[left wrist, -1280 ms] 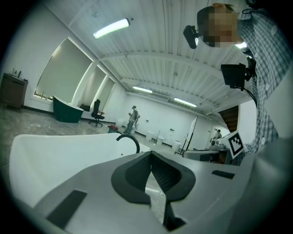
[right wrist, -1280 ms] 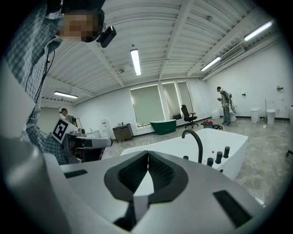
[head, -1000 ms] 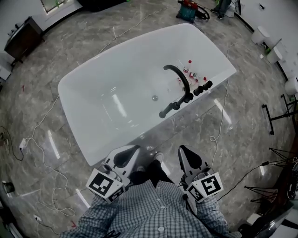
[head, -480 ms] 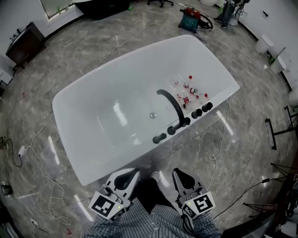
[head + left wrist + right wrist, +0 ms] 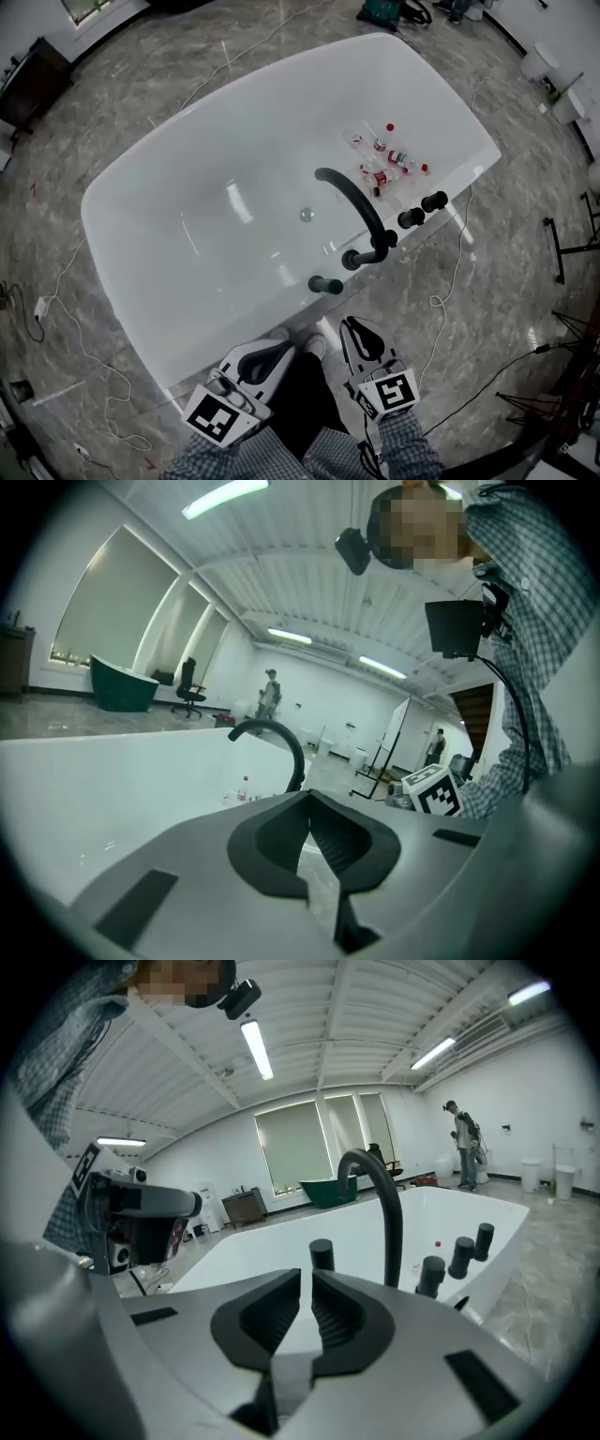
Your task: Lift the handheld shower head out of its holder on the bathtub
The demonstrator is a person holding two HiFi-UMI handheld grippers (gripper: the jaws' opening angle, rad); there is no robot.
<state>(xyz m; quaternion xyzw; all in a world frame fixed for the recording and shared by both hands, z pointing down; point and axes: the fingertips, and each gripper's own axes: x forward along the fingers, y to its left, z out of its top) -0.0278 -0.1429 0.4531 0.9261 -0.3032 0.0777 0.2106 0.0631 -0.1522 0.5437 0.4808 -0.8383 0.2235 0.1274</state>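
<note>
A white bathtub point(image 5: 169, 281) fills the head view. On its near rim stand a black arched spout point(image 5: 352, 199) and several black fittings, the leftmost a short cylinder point(image 5: 326, 285). I cannot tell which fitting is the handheld shower head. My left gripper point(image 5: 281, 349) and right gripper point(image 5: 354, 324) hover over the floor just short of that rim, both shut and empty. In the right gripper view, past the right gripper point(image 5: 307, 1274), the cylinder point(image 5: 322, 1254) and spout point(image 5: 380, 1194) stand close ahead. Beyond the left gripper point(image 5: 307, 797), only the spout point(image 5: 281, 742) shows.
Small red-capped bottles point(image 5: 384, 167) lie inside the tub near the spout, and a drain point(image 5: 307, 215) sits mid-tub. Cables point(image 5: 448, 281) trail over the marble floor. Black stands point(image 5: 562, 253) are at the right. A person point(image 5: 464, 1147) stands far off.
Both grippers have come forward and down towards the tub's near rim, and the tub now looks closer. Their jaws stand as before.
</note>
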